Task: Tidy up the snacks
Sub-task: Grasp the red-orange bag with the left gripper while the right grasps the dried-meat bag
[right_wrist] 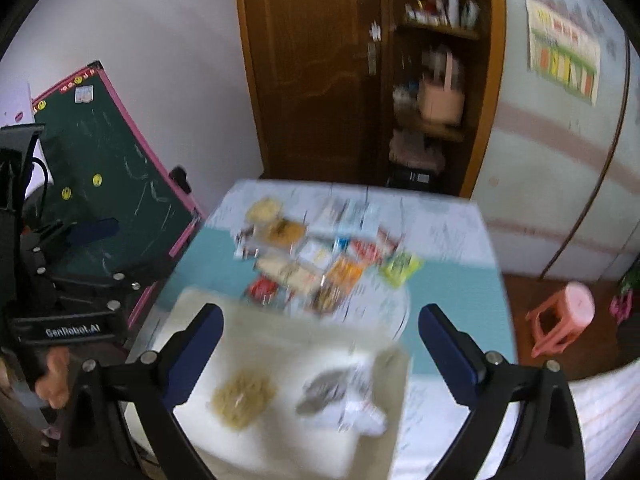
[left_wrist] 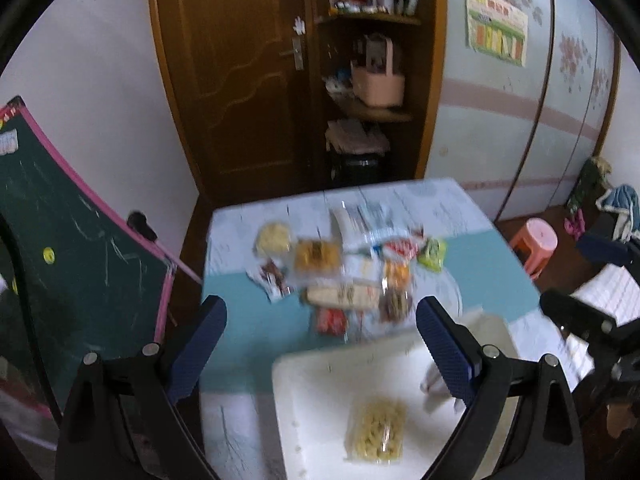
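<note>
A pile of snack packets (left_wrist: 344, 272) lies in the middle of the blue and white table (left_wrist: 248, 320); it also shows in the right wrist view (right_wrist: 320, 260). A white box (left_wrist: 320, 400) stands at the near edge and holds a yellow snack pack (left_wrist: 376, 432) and a white packet. In the right wrist view the box (right_wrist: 280, 344) holds the yellow pack (right_wrist: 244, 396) and a grey packet (right_wrist: 328, 392). My left gripper (left_wrist: 320, 332) is open and empty above the box's far rim. My right gripper (right_wrist: 320, 340) is open and empty above the box.
A green chalkboard with a pink frame (left_wrist: 80, 248) leans left of the table. A brown door and open shelves (left_wrist: 360, 80) stand behind. A pink stool (left_wrist: 536, 244) is on the floor at right. Both views are blurred.
</note>
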`<state>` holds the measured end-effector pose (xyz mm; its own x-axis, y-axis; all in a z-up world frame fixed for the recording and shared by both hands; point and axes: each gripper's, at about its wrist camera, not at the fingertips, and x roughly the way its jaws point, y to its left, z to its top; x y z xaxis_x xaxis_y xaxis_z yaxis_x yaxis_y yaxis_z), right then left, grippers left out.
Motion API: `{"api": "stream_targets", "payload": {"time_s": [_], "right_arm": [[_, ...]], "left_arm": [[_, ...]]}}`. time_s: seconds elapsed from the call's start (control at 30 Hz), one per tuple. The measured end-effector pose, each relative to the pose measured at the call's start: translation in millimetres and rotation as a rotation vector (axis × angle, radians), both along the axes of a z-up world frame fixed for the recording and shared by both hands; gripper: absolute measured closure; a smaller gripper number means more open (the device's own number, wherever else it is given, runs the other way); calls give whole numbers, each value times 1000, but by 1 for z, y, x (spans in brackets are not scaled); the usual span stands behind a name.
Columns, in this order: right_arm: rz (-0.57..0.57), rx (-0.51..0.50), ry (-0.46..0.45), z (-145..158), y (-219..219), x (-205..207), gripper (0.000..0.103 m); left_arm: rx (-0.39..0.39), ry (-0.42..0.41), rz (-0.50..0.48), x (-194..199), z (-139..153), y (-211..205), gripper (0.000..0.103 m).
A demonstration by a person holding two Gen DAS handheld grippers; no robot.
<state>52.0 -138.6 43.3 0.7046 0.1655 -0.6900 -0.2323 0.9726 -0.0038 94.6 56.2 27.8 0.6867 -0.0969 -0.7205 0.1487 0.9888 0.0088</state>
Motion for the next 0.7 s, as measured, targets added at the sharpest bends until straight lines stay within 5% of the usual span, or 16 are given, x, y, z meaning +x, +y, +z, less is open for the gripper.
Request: {"api": "stream_targets", "payload": {"time_s": [0.17, 0.3, 0.5, 0.7], "right_arm": [[-10, -32, -57, 44, 1, 39, 4], [-21, -53, -12, 40, 4, 78, 4], [-51, -84, 192, -36, 8, 137, 4], [-102, -32, 466, -139, 1, 173, 18]], "left_arm": [[-11, -7, 50, 41, 31, 17, 8], [-8, 59, 85, 85, 16, 29, 8], [55, 272, 125, 140, -76, 29, 8], [73, 480, 127, 161, -165, 29, 8]]}}
